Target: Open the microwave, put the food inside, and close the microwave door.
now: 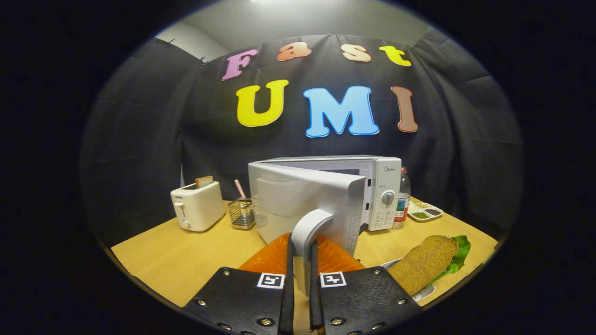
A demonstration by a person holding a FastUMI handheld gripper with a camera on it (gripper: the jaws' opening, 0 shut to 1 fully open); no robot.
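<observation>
- Table (186,260): one, light wood, bearing everything below.
- Microwave (372,186): one, white, standing at the middle of the table against the booth wall; a control knob on its right panel.
- Microwave door (302,200): one, swung partly open towards the camera, hinged on the left; its long axis runs left to right.
- Door handle (309,232): one, white, curved, long axis upright; it sits between the two fingers of the gripper (301,260), which is narrowed onto it, both fingers pressing its sides.
- Toaster (198,204): one, white, left of the microwave, one slice of bread standing in its slot.
- Food: one slice of brown bread (423,263) on a green lettuce leaf (458,253), on a white plate (421,293) (mostly hidden), right of the fingers and in front of the microwave; the bread's long axis points up and to the right.
- Wire basket (241,213): one, between toaster and microwave, holding one striped straw.
- Bottle (402,197): one, just right of the microwave.
- Compartment dish (424,211): one, right of the bottle.
</observation>
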